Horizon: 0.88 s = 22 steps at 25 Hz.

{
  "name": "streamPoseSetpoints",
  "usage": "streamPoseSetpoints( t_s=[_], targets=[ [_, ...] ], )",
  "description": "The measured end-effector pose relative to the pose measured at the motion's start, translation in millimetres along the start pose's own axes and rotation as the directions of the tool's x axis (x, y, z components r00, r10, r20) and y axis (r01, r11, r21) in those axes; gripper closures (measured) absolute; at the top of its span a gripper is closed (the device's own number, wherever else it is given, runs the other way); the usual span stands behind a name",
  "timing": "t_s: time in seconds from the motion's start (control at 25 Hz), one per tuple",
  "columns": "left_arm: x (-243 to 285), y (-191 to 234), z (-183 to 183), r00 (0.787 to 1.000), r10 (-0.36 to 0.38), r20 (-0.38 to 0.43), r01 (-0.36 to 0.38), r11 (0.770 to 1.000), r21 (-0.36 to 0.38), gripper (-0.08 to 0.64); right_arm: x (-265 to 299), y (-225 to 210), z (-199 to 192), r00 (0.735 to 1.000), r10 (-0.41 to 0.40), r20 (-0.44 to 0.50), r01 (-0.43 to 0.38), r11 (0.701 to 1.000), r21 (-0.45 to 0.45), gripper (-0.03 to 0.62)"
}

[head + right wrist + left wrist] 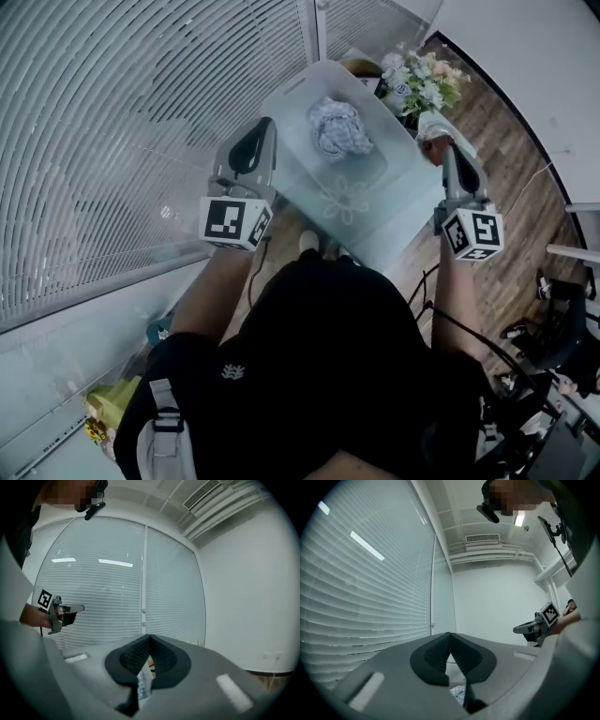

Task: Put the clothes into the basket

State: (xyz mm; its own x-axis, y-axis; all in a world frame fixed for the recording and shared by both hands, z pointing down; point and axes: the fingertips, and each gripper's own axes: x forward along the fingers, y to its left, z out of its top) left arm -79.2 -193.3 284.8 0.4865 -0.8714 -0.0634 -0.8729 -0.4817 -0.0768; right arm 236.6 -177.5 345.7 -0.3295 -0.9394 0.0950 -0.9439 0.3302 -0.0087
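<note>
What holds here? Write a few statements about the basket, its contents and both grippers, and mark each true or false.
1. A crumpled blue-and-white garment lies in the basket. True.
2. The left gripper hangs clear of the basket. False: it is shut on the basket's left rim.
3. Flowers stand beyond the basket. True.
4. The right gripper has its fingers wide open. False: it is shut on the basket's right rim.
</note>
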Motion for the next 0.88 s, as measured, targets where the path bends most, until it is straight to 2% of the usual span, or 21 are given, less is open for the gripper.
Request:
streamPoseSetpoints(
  t_s=[0.88],
  targets=[
    [5.3,-4.3,4.6,1.000,0.000,0.004,0.000,1.000,-0.005,0.552,6.6,3.0,-3.0,0.999,0.031,-0.018,-0.031,0.999,0.013,0.591]
  ],
)
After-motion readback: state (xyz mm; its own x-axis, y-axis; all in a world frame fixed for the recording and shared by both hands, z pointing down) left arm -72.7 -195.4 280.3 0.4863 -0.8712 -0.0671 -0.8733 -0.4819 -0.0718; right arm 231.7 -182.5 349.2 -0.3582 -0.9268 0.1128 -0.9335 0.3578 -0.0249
